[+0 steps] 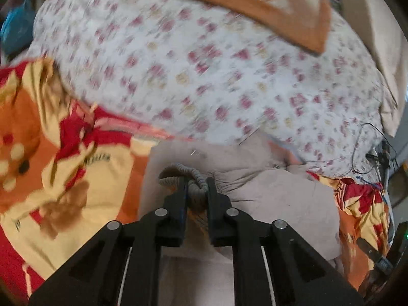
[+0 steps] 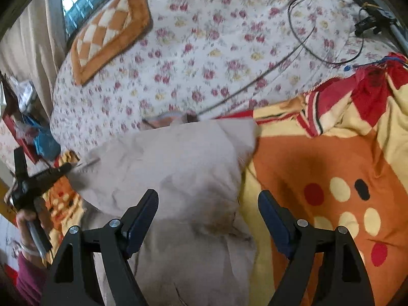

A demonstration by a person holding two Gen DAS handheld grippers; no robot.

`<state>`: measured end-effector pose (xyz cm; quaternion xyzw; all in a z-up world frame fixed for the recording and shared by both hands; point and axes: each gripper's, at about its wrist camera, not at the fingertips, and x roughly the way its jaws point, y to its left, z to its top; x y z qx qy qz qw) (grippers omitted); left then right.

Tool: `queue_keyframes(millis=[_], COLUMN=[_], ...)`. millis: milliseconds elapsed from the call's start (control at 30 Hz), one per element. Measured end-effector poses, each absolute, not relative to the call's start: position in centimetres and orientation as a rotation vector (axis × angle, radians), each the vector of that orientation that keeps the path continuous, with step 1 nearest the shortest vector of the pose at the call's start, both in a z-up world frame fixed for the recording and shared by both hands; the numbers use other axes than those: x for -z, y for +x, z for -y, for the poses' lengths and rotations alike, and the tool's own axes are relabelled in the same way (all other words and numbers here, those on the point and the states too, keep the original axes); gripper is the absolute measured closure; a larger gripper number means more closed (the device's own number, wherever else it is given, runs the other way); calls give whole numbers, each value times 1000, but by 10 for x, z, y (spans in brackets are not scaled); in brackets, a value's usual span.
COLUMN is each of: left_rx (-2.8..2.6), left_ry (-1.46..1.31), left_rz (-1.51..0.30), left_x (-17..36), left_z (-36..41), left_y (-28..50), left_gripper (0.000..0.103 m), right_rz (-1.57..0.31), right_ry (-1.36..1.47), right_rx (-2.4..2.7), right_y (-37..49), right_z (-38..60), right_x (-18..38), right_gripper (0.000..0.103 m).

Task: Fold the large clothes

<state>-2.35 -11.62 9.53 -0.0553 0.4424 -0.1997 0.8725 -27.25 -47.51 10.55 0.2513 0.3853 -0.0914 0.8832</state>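
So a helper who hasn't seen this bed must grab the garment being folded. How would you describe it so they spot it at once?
Start from the bed's floral bedspread, then come down to the orange, red and yellow blanket in front. On it lies the plain beige garment, pinched at its ribbed grey edge by the left gripper. It's the only unpatterned fabric there.

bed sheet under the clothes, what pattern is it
White bed sheet with small pink flowers; right wrist view.

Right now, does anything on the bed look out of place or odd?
A loose black cable loops across the floral bedsheet beyond the beige garment; it could snag during folding. Otherwise nothing stands out.
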Motion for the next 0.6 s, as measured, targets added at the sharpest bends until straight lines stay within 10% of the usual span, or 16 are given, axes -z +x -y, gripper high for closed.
queue_keyframes(millis=[200, 233, 267, 300, 600], left_rx=[412, 417, 428, 442, 346], left_ry=[-136, -144, -154, -169, -153], left_rz=[-984, -980, -973, -969, -1012], left_x=[-59, -58, -58, -58, -49], left_z=[115, 116, 115, 114, 116], left_y=[-20, -20, -22, -23, -8], left_gripper=[92, 92, 91, 91, 55], right_rz=[-932, -967, -982, -986, -893], right_ry=[498, 487, 491, 492, 373], right_rx=[222, 243, 240, 248, 387], right_y=[-229, -225, -224, -225, -244], right_z=[469, 470, 471, 473, 480], right_x=[-69, -59, -53, -51, -69], right_gripper=[21, 33, 75, 94, 96])
